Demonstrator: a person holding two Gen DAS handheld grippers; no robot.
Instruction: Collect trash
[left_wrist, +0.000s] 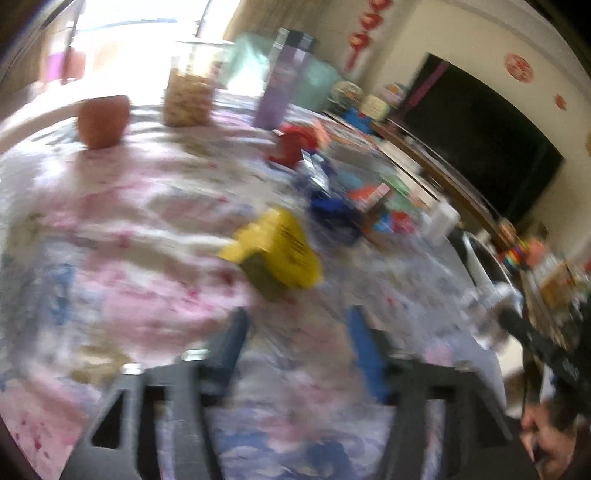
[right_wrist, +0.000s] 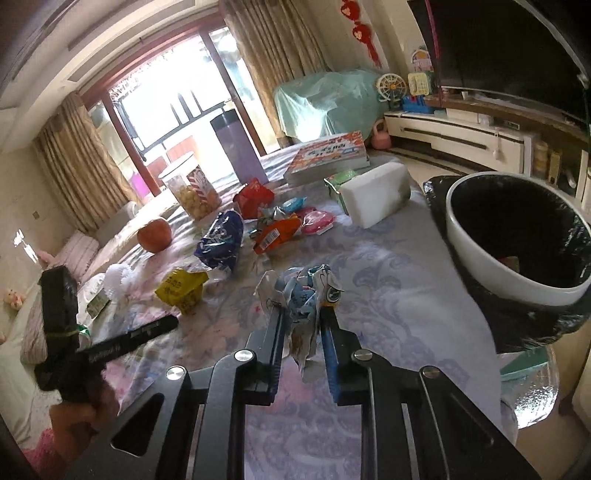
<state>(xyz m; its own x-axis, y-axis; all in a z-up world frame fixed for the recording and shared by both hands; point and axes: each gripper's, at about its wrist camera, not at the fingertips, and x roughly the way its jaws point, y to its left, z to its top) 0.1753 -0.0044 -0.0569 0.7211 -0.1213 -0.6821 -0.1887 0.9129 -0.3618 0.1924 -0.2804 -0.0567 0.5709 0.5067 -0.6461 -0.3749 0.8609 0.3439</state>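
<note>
My right gripper (right_wrist: 302, 314) is shut on a crumpled white and blue wrapper (right_wrist: 303, 291), held above the table to the left of the white bin (right_wrist: 476, 254) with a black liner. My left gripper (left_wrist: 295, 321) is open and empty, just short of a yellow wrapper (left_wrist: 284, 247); this view is blurred. The yellow wrapper also shows in the right wrist view (right_wrist: 183, 290). More trash lies beyond it: a blue bag (right_wrist: 221, 243), an orange wrapper (right_wrist: 277, 232), a red bag (right_wrist: 253, 197) and a pink packet (right_wrist: 317, 221).
On the floral tablecloth (right_wrist: 388, 280) stand an apple (right_wrist: 155, 234), a snack jar (right_wrist: 194, 194), a purple bottle (right_wrist: 236, 147), a stack of books (right_wrist: 328, 155) and a white box (right_wrist: 376, 192). The left hand-held gripper (right_wrist: 62, 325) is at the left edge.
</note>
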